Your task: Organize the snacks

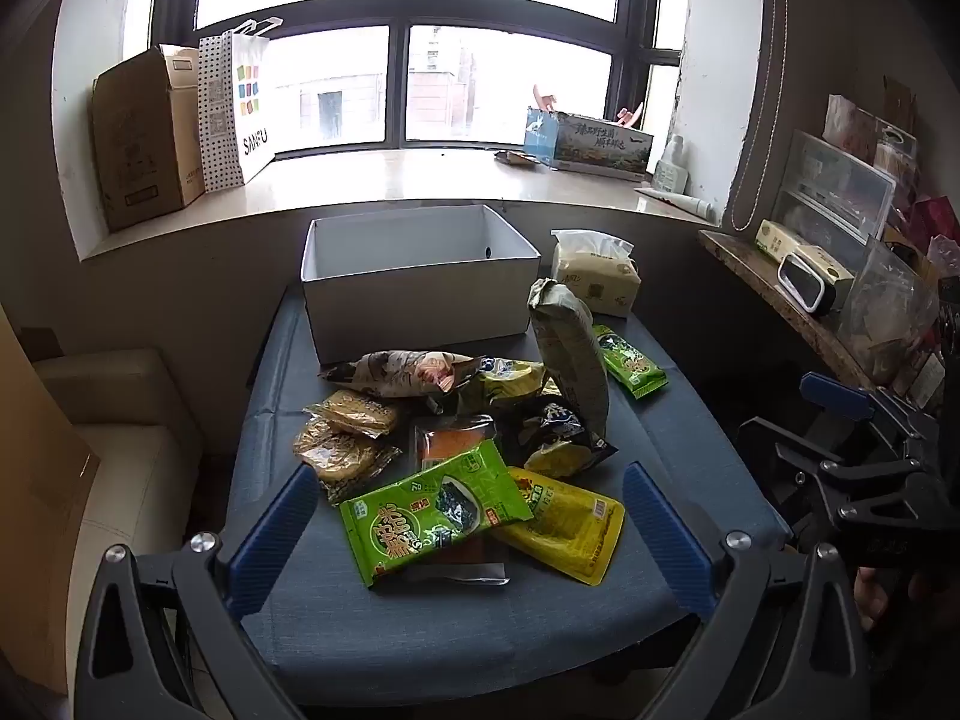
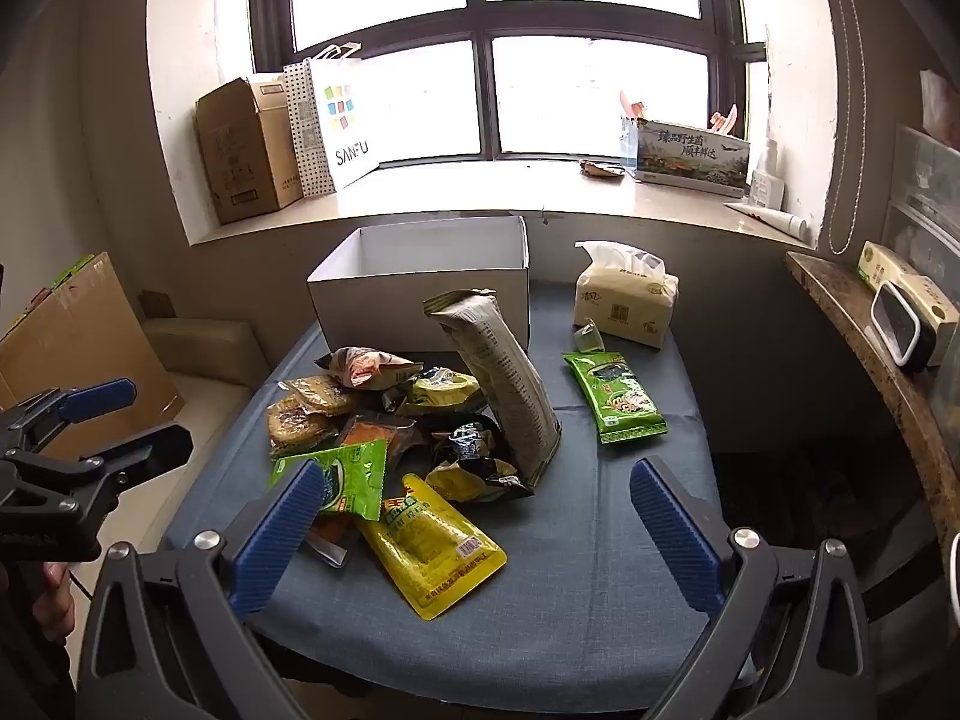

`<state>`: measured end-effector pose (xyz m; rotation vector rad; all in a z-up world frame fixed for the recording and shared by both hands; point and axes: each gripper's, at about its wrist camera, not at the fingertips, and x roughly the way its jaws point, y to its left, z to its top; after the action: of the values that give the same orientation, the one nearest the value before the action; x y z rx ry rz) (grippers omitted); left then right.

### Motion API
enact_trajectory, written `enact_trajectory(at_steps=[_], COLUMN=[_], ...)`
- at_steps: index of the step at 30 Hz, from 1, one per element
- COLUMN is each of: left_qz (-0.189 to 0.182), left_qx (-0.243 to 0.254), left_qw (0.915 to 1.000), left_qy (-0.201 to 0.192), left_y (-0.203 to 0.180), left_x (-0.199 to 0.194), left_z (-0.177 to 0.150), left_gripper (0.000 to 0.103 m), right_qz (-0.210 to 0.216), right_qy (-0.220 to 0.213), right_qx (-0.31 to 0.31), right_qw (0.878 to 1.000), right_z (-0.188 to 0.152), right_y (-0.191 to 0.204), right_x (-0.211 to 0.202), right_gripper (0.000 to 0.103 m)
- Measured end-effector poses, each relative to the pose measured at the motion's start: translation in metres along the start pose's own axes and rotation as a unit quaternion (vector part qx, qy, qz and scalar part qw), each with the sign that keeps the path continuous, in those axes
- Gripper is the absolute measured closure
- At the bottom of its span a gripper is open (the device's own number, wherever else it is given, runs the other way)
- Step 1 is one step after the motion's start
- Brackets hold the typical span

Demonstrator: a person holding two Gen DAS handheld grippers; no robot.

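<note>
- The left gripper [image 1: 471, 531] is wide open and holds nothing.
- The right gripper [image 2: 474, 531] is wide open too, with nothing in it.
- The snack pile [image 1: 468, 438] lies just ahead of both tools, on the blue table [image 1: 420, 630].
- The green seaweed pack [image 1: 429, 516] sits between the left fingers, its long side running across them.
- The white box [image 1: 420, 282] waits behind the pile.
- I think the left hand is nearer that pack.

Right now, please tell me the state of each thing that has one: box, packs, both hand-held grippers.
white box: open top, no snack visible inside
tall grey pack: upright, leaning on pile
green seaweed pack: flat, on top of pile
yellow pouch: flat on cloth
small green pack: flat, apart from pile
tissue pack: opened, tissue sticking out
left hand-held gripper: open, empty
right hand-held gripper: open, empty
</note>
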<state>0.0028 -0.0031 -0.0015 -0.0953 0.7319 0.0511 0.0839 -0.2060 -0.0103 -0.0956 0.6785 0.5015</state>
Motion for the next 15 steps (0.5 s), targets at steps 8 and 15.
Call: enact_trajectory(at_steps=[8,15], left_qz=[-0.010,-0.007], left_qx=[-0.003,-0.007], left_qw=[0.9999,0.9999], left_qy=[-0.006,-0.004], left_y=[0.003,0.006], left_x=[-0.001,0.000], left_z=[-0.002,-0.003], left_gripper=[0.000,0.000], right_qz=[0.000,0.001], right_qy=[0.002,0.003], right_qx=[0.003,0.003], right_qw=[1.000,1.000], right_z=[0.000,0.000], right_y=[-0.004,0.002], right_x=[0.002,0.000], right_gripper=[0.000,0.000])
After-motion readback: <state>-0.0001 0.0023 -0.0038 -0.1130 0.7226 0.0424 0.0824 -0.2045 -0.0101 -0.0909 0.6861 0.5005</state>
